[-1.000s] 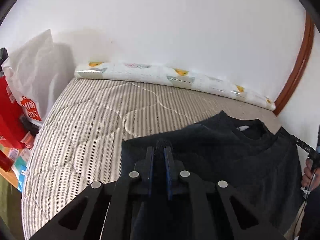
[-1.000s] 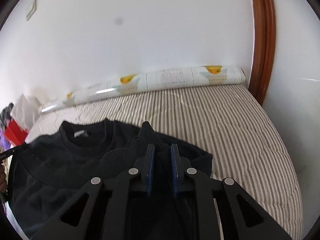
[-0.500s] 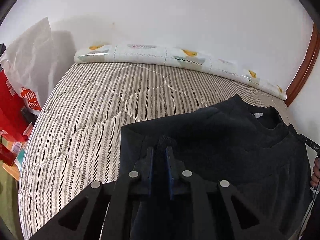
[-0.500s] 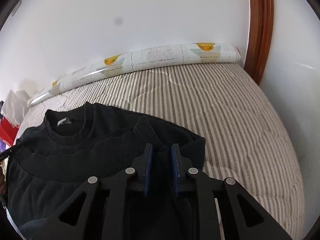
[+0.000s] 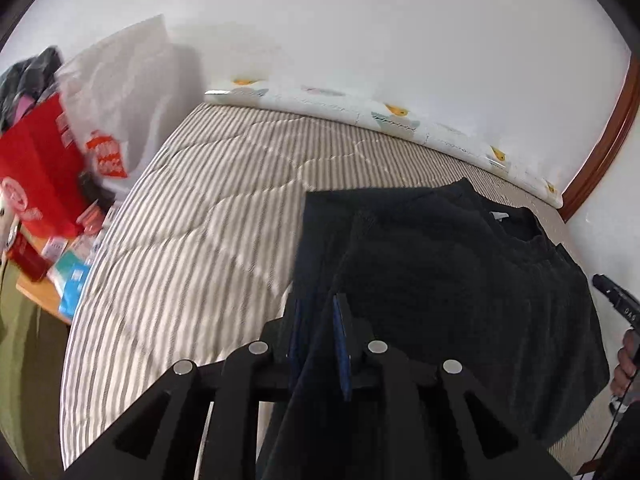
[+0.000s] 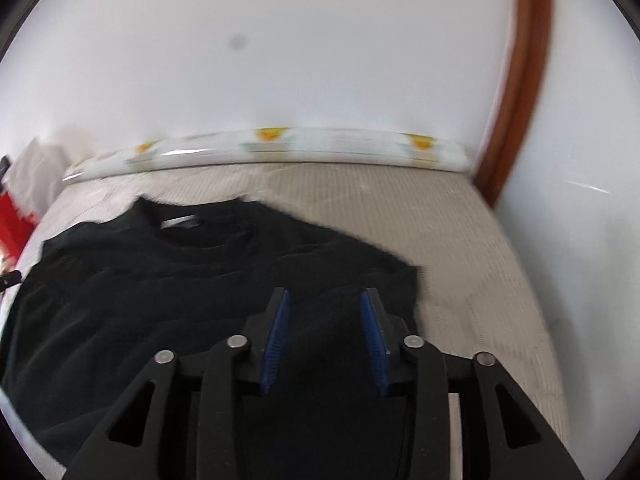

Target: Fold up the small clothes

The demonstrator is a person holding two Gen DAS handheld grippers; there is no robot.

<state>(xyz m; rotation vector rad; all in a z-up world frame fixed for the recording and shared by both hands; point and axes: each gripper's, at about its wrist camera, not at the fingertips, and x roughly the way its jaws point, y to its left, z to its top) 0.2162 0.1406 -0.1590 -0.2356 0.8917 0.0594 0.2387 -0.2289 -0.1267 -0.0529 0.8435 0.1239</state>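
A black sweater (image 5: pixel 460 280) lies on the striped bed cover (image 5: pixel 208 232), collar toward the wall, its lower part folded up over the body. My left gripper (image 5: pixel 318 312) has its blue pads a little apart with black cloth still hanging between them. In the right wrist view the sweater (image 6: pixel 160 280) spreads left of my right gripper (image 6: pixel 324 304), whose pads stand wide apart above the cloth, holding nothing.
A long white bolster with yellow prints (image 5: pixel 380 120) lies along the wall. A white bag (image 5: pixel 120 92), a red bag (image 5: pixel 36 168) and small boxes stand at the bed's left. A brown door frame (image 6: pixel 516 80) is at the right.
Both grippers were shut on the sweater's hem and carried it toward the collar. Now the right has opened wide and let go, and the left has parted slightly.
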